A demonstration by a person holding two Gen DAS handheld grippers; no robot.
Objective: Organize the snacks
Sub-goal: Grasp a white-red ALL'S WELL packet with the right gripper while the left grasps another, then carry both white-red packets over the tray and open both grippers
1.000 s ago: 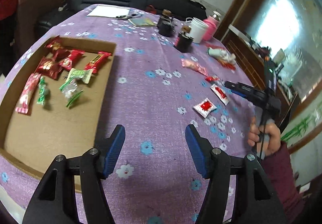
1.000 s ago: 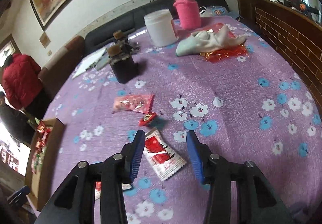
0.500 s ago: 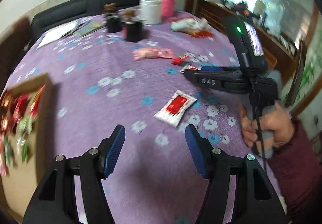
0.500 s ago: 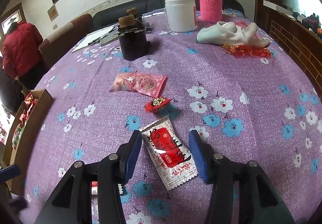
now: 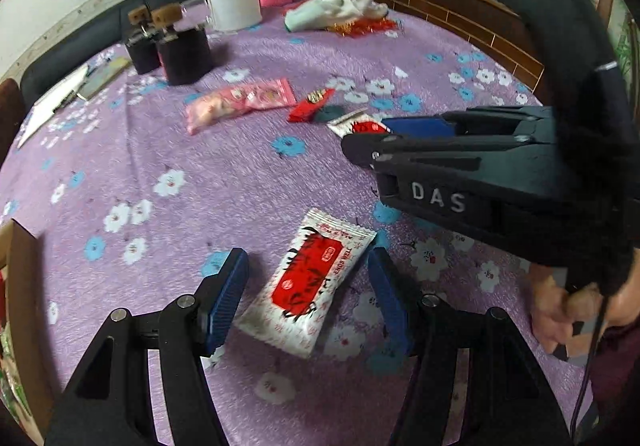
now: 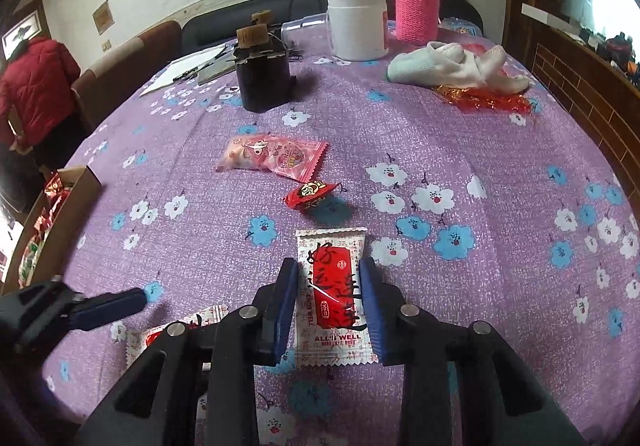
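Note:
My left gripper (image 5: 308, 298) is open, its fingers on either side of a white-and-red snack packet (image 5: 308, 282) lying flat on the purple cloth. My right gripper (image 6: 330, 306) is narrowed around a second white-and-red packet (image 6: 332, 294), the pads at its long edges; the packet still lies on the cloth. A pink packet (image 6: 270, 155) and a small red candy (image 6: 310, 193) lie further back. The cardboard box (image 6: 60, 221) with several wrapped snacks sits at the left edge. The right gripper also shows in the left wrist view (image 5: 460, 165).
Two dark jars with cork lids (image 6: 262, 79), a white mug (image 6: 356, 25), a pink-sleeved bottle (image 6: 416, 5), a crumpled cloth (image 6: 452, 63) over red foil, and papers with pens (image 6: 192, 65) stand at the back. A person in red (image 6: 36, 85) stands far left.
My left gripper swung right from over the box to straddle the near packet. My right gripper lowered over its packet and its jaws narrowed to the packet's edges.

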